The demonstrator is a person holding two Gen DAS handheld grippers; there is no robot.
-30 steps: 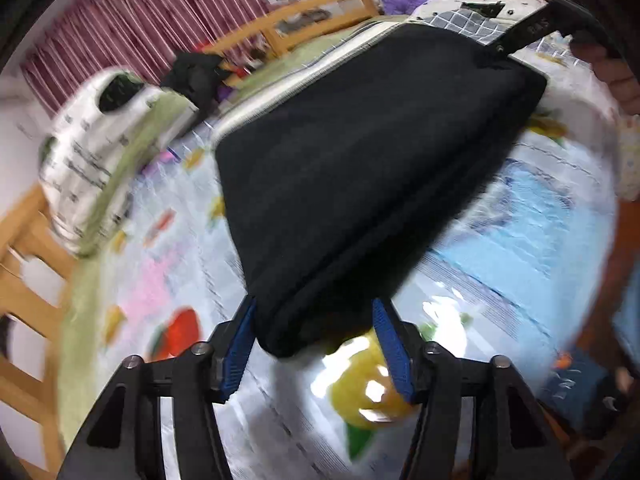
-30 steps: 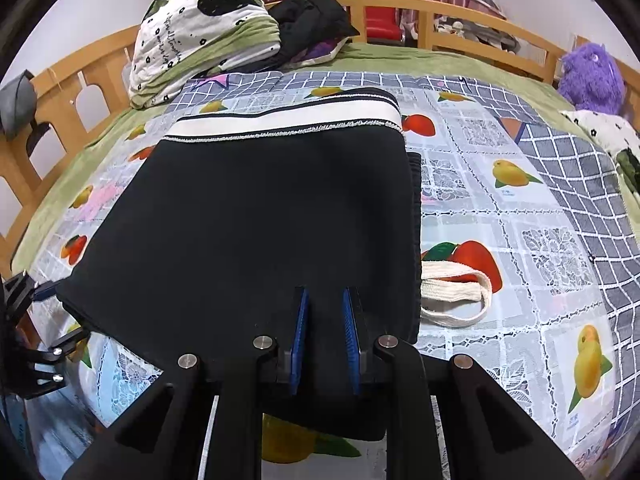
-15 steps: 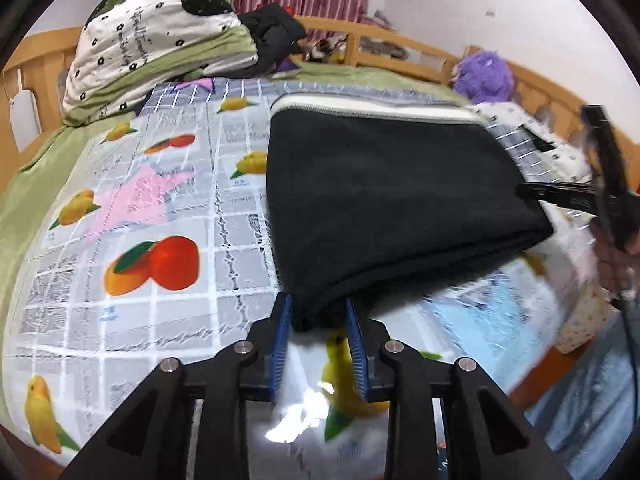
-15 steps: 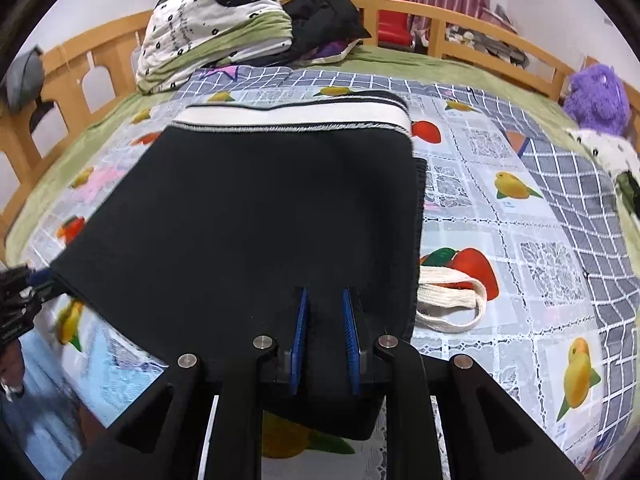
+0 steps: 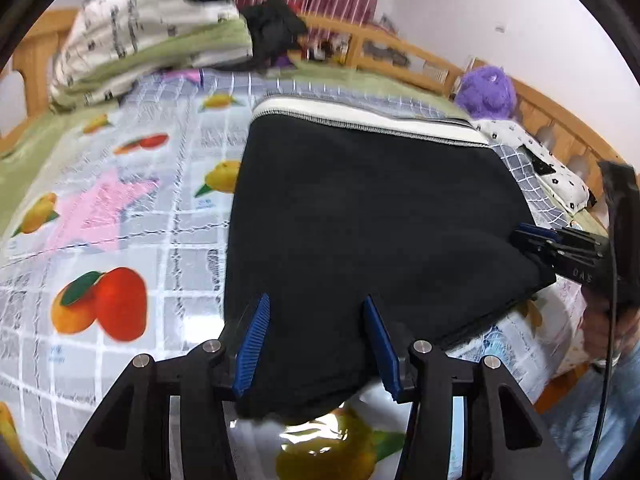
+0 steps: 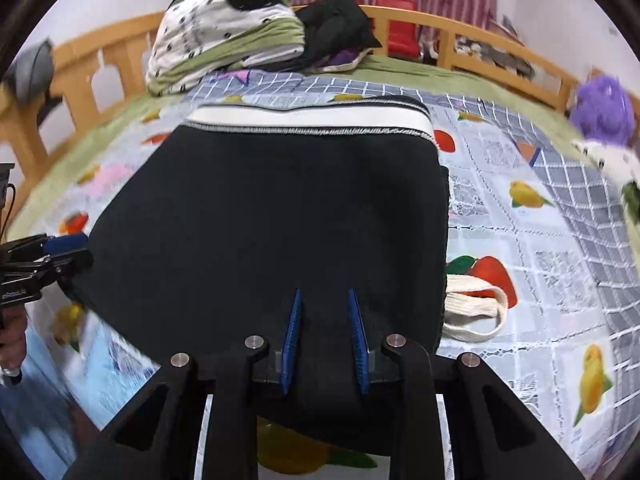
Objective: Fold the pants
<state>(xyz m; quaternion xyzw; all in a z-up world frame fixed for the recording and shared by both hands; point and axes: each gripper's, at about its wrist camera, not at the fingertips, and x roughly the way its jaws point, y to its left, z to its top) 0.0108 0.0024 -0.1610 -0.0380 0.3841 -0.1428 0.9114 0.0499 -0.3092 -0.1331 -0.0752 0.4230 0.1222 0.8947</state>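
The black pants (image 5: 372,216) lie folded on the fruit-print bed sheet, with the white waistband (image 5: 360,118) at the far end. They also show in the right wrist view (image 6: 280,220). My left gripper (image 5: 316,312) is open, its blue pads either side of the near left corner of the fold. My right gripper (image 6: 324,308) is shut on the near edge of the pants at the right side. The right gripper also shows in the left wrist view (image 5: 532,236), and the left gripper in the right wrist view (image 6: 68,248).
A folded white and green quilt (image 6: 224,28) and dark clothes (image 6: 336,28) lie by the wooden bed rail (image 6: 480,48). A purple plush toy (image 6: 604,108) sits at the far right. A cream strap (image 6: 476,312) lies right of the pants.
My left gripper has opened wide at the near left corner of the pants, after being nearly shut on it. The right gripper has kept its hold.
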